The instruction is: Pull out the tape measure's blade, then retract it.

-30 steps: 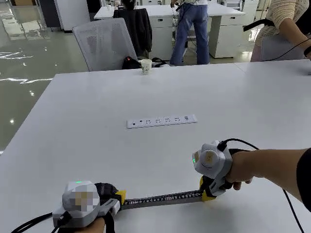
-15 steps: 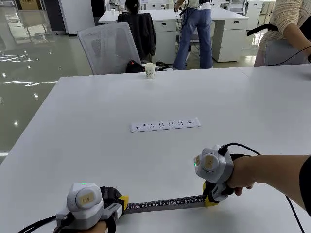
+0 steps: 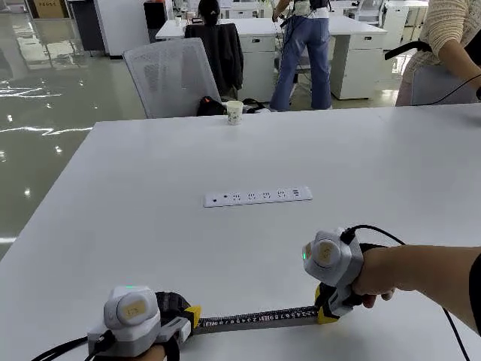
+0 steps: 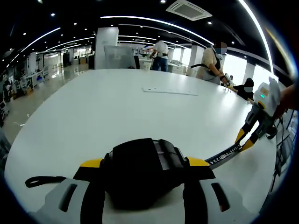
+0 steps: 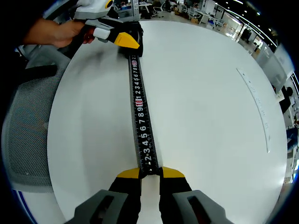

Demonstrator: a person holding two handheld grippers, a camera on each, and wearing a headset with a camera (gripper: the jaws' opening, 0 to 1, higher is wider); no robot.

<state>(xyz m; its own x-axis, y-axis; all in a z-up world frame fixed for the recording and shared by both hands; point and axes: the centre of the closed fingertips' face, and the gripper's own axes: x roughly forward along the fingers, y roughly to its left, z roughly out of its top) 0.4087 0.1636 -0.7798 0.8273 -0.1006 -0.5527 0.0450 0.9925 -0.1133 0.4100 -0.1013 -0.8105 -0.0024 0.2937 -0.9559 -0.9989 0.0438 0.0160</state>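
Black measuring blade (image 5: 140, 116), printed with pale numbers, lies stretched across a white table (image 3: 225, 143) between two grippers. The left gripper (image 4: 145, 162) is clamped around the tape measure's black case (image 4: 140, 175). The right gripper (image 5: 149, 173) pinches the blade's tip between its yellow-tipped jaws. If the right jaws release abruptly, the spring could whip the blade home and kink it. A weak left grip could let the case slide.

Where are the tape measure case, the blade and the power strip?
tape measure case (image 4: 142, 165), left gripper view, top of its black body.
blade (image 5: 139, 112), right gripper view, middle of the printed scale.
power strip (image 3: 257, 196), head view, centre of its socket row.
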